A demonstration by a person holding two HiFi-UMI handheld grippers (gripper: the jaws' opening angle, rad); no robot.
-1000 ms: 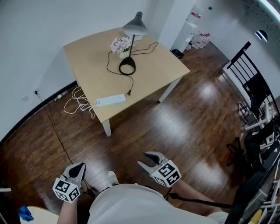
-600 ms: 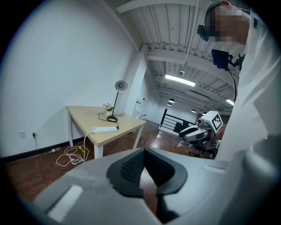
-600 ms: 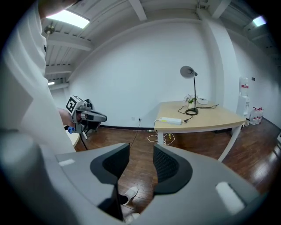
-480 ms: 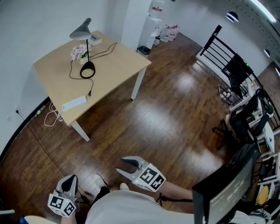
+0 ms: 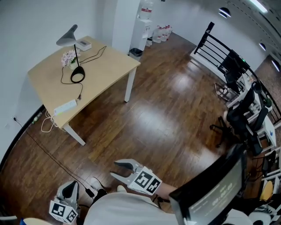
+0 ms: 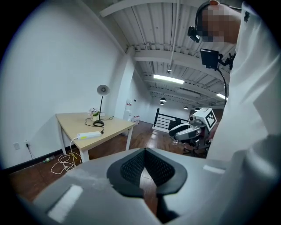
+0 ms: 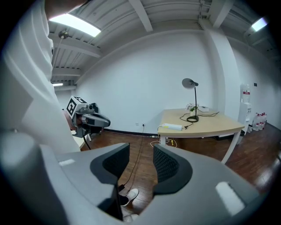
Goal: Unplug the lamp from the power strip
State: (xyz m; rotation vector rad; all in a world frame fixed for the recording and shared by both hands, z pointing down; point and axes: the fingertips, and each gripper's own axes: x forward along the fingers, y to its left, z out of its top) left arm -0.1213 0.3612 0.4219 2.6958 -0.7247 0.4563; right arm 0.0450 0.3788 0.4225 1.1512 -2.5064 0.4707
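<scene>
The white power strip (image 5: pixel 66 107) lies near the table's (image 5: pixel 105 66) nearest corner, its long axis along the front edge. The lamp's (image 5: pixel 67 38) black cord ends just beside it; whether it is plugged in cannot be told. Both tongs are held low at the person's body, well apart from the table: left gripper (image 5: pixel 70 188) closed and empty, right gripper (image 5: pixel 116 169) narrowly parted, empty.

Open-plan office, dark wood floor (image 5: pixel 167 118), swivel chairs (image 5: pixel 243 116) near a monitor (image 5: pixel 215 193), water cooler (image 5: pixel 142 19) by white wall (spare bottles (image 5: pixel 162 31) alongside), bare ceiling beams (image 7: pixel 140 9).
</scene>
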